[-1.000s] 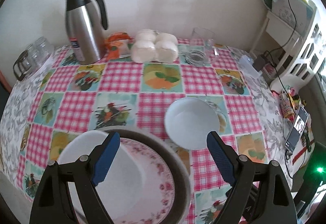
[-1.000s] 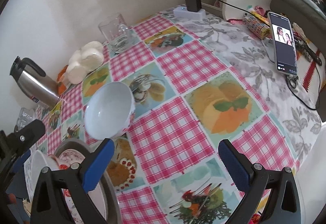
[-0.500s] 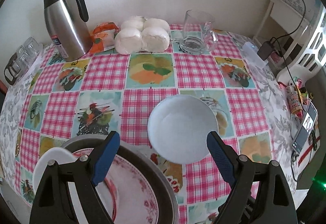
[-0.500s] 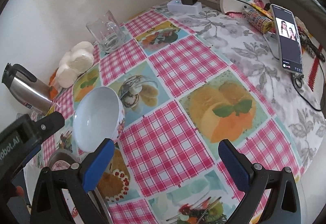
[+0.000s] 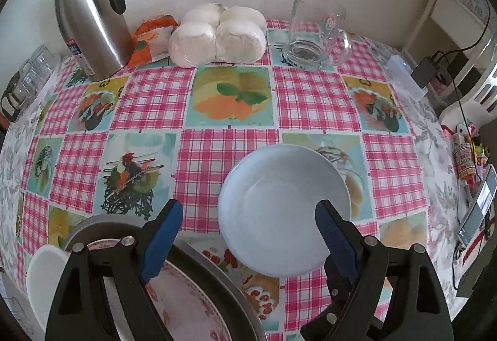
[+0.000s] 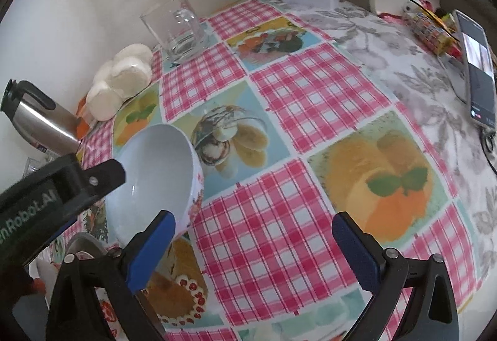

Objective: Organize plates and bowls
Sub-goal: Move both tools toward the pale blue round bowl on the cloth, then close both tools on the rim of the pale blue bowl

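A white bowl (image 5: 284,209) with a floral outside sits upright on the checked tablecloth; it also shows in the right wrist view (image 6: 155,176). My left gripper (image 5: 245,230) is open, its right finger over the bowl's near rim and its left finger outside the bowl. At the lower left a grey-rimmed plate (image 5: 217,275) carries a floral plate (image 5: 186,303), with a white dish (image 5: 45,275) beside them. My right gripper (image 6: 253,247) is open and empty, its left finger close to the bowl's side.
A steel thermos jug (image 5: 90,18), an orange packet (image 5: 149,36), wrapped white buns (image 5: 217,33) and a glass mug (image 5: 313,30) line the wall. A phone (image 6: 476,70), a charger and cables lie at the table's right edge. Glasses (image 5: 28,77) stand far left.
My left gripper has moved forward and right, from above the stacked plates to the white bowl. My right gripper has drawn closer to the bowl too.
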`<state>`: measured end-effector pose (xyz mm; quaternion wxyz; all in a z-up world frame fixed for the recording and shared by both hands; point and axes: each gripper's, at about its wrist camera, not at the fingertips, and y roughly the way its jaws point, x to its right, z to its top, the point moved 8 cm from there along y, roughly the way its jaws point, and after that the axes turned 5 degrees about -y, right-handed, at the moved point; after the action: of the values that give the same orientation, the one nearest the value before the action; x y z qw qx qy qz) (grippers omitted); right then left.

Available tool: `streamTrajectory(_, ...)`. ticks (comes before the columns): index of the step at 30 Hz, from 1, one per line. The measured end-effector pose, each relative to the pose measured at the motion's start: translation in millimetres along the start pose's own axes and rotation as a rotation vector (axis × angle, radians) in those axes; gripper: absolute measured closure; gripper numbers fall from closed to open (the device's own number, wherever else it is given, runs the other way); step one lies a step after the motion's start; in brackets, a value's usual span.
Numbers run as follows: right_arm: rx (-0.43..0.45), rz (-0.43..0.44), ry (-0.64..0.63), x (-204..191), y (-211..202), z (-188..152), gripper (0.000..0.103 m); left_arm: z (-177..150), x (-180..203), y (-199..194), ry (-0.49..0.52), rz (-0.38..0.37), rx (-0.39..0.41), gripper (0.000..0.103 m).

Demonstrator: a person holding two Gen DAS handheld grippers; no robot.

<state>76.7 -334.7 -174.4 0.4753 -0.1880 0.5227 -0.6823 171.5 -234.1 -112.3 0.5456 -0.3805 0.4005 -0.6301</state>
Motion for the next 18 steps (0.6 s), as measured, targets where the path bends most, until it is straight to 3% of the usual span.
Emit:
streamTrajectory(8, 0.012, 0.005, -0.025, -9.1, 12.5, 9.4, 0.011, 2.8, 4.4, 10.8, 0.010, 0.004, -0.001, 0.015)
streamTrajectory(18, -0.024, 0.015, -0.028, -16.5, 34.5, 11.2, 0.031, 4.6, -2.4, 28.3, -0.011, 0.008, -0.030, 0.018)
